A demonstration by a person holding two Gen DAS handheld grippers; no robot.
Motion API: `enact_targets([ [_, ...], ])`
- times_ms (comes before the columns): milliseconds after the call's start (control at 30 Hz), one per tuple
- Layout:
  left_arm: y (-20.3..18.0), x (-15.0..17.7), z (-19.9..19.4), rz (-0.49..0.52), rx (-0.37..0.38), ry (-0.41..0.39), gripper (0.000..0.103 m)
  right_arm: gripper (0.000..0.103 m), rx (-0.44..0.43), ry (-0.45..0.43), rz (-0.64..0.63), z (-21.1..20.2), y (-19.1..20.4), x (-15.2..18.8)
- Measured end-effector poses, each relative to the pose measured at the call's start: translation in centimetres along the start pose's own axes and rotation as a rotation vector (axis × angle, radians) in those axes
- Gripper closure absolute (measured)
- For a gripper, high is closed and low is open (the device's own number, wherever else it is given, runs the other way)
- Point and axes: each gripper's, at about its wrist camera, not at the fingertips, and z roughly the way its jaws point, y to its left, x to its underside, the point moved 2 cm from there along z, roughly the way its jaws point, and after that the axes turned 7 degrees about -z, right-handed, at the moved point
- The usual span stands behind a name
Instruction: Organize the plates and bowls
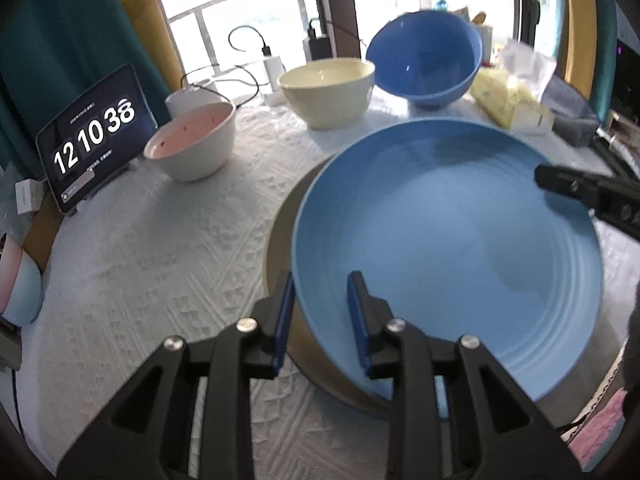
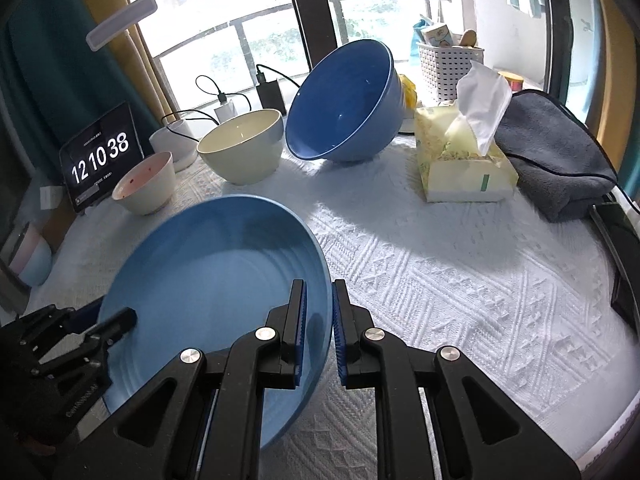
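Observation:
A light blue plate [image 1: 448,248] lies over a darker olive plate [image 1: 280,216] on the white tablecloth. My left gripper [image 1: 320,320] straddles the blue plate's near-left rim, jaws apart, one finger inside and one outside. My right gripper [image 2: 319,332] is shut on the same plate's right rim [image 2: 224,280] and holds that side tilted up; its finger shows in the left wrist view [image 1: 560,180]. A tilted dark blue bowl [image 2: 344,100], a cream bowl [image 2: 240,144] and a small white bowl with a pink inside [image 2: 144,188] stand at the back.
A tablet clock [image 2: 100,152] stands at the back left with chargers and cables. A tissue pack [image 2: 460,156], a grey folded towel [image 2: 556,152] and a white basket [image 2: 448,64] are at the back right. A pastel cup [image 1: 20,284] sits at the left edge.

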Motion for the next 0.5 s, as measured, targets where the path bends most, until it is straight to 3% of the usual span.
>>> enact_targets([
  [500, 0.8, -0.6, -0.5, 0.002, -0.04, -0.03, 0.074, 0.088, -0.037, 0.044, -0.012, 1.8, 0.7, 0.2],
])
